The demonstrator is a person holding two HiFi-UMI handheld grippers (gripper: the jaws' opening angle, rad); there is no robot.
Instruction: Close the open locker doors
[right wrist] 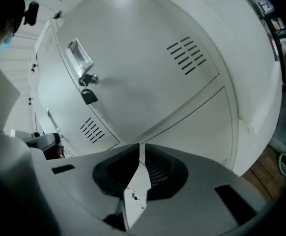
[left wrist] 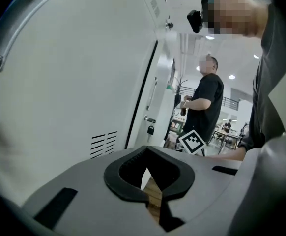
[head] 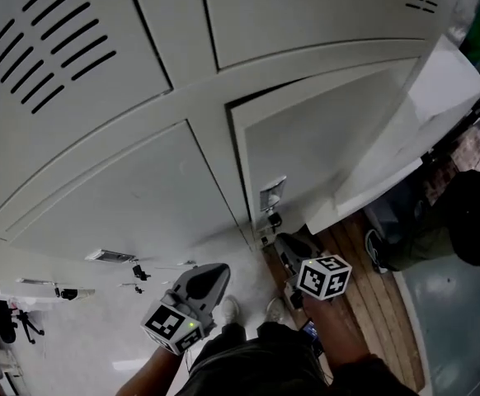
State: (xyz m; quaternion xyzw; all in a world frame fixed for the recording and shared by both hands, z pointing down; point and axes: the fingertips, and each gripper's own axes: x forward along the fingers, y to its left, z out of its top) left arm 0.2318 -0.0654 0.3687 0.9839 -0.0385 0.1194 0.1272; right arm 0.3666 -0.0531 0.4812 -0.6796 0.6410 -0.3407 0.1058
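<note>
**Locker bank.** The head view shows a light-grey sheet-metal locker bank in two rows. The upper-left door has slotted vents.

**Open door.** The light-grey lower-row locker door lies right of centre and stands ajar.
- A dark gap runs along its top edge.
- Its lower corner hangs out over the brown wooden plank floor.
- Its latch edge carries a recessed metal pull, with a small dark padlock just below it.
- The lower-row door to its left sits flush in the frame.

**Right tongs.** The grey right tongs carry a black-and-white marker cube.
- They lie just below the padlock, at the latch edge of the open door. No view shows whether they touch it.
- In the right gripper view the black pads stand a narrow slit apart, with nothing between them.
- That view faces a door panel with the pull, the padlock and the vent slots.

**Left tongs.** The grey left tongs are held to the left of the right tongs, in front of the closed lower door and apart from it.
- In the left gripper view the pad tips meet and hold nothing.

**Surroundings.** A person in a black shirt stands in the background of the left gripper view.
</note>
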